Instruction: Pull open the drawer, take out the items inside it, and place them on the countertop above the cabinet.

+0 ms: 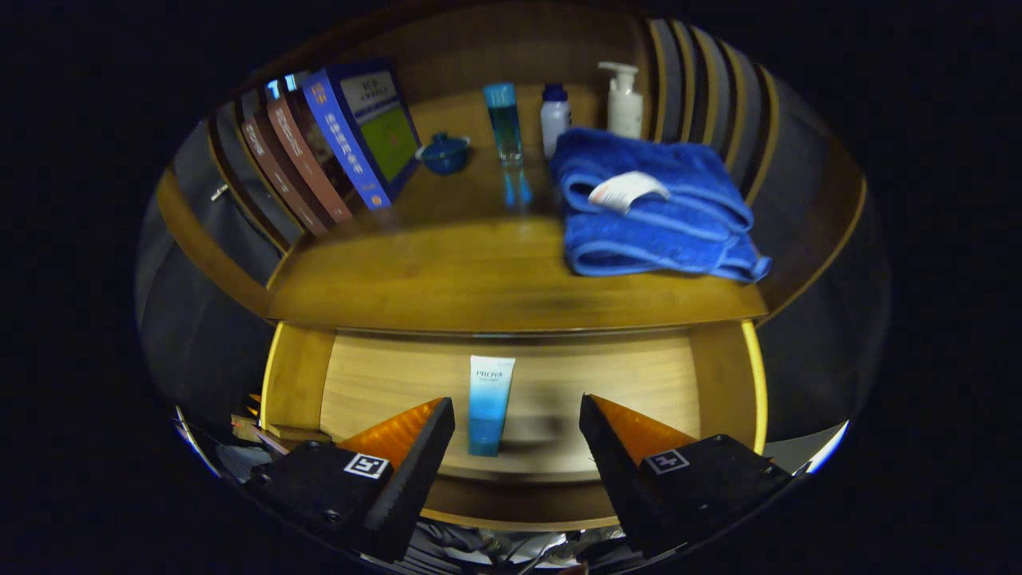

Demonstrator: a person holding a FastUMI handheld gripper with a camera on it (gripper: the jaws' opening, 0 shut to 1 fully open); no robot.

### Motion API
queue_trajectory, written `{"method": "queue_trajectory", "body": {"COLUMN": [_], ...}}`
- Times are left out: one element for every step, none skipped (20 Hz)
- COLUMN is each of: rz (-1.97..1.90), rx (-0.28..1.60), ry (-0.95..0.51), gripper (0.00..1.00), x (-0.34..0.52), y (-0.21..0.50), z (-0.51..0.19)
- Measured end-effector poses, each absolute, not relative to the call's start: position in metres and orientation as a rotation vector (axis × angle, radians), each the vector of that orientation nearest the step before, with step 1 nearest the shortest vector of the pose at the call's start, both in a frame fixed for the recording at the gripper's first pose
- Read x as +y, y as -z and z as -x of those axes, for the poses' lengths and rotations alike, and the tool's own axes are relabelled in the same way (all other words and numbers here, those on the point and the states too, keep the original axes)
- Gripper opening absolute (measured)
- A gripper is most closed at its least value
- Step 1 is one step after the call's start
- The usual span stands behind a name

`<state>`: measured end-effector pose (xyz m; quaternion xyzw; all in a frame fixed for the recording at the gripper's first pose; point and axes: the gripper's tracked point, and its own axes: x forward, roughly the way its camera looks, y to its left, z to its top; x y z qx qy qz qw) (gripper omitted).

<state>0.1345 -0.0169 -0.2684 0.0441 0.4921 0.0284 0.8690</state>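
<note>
Drawer (559,375) of pale wood stands pulled open below the countertop (479,271), and one white-and-blue tube (489,404) lies on its floor. The gripper (517,423) hovers over the drawer with its fingers spread wide and nothing held; the tube lies between them, nearer the left one. On the countertop sit a folded blue towel (651,208), leaning books (335,144), a small blue lidded bowl (444,152), and three bottles (554,118) at the back.
</note>
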Motion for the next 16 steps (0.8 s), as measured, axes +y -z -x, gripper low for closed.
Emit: {"method": "queue_trajectory", "body": {"rz": [-0.108,-0.113,-0.119,-0.119,-0.109,-0.103,-0.1,-0.095,-0.085,-0.082,-0.085,-0.088,-0.077,-0.05,-0.043,-0.03], "rx": [1.064,1.097,1.117,1.13,1.147,1.167,1.185,1.207,1.232,1.253,1.266,1.278,1.286,1.301,1.291,1.295], "ry": [-0.059,-0.059,-0.062,-0.055,-0.043,-0.028,-0.018,-0.017,-0.013,-0.006,0.004,0.018,0.03,0.047,0.054,0.053], "gripper": [1.0,1.0,1.0,1.0,1.0,1.0,1.0,1.0,1.0,0.98,0.97,0.97,0.95,0.86,0.77,0.68], "x": [-0.009,-0.003,0.002,0.004,0.003,0.001,0.003,0.005,0.005,0.008,0.012,0.013,0.01,0.006,0.01,0.013], "y": [0.28,0.291,0.301,0.309,0.317,0.326,0.335,0.344,0.35,0.358,0.365,0.371,0.375,0.38,0.38,0.388], "z": [-0.135,-0.134,-0.137,-0.139,-0.14,-0.143,-0.143,-0.143,-0.142,-0.143,-0.146,-0.15,-0.154,-0.154,-0.156,-0.159]}}
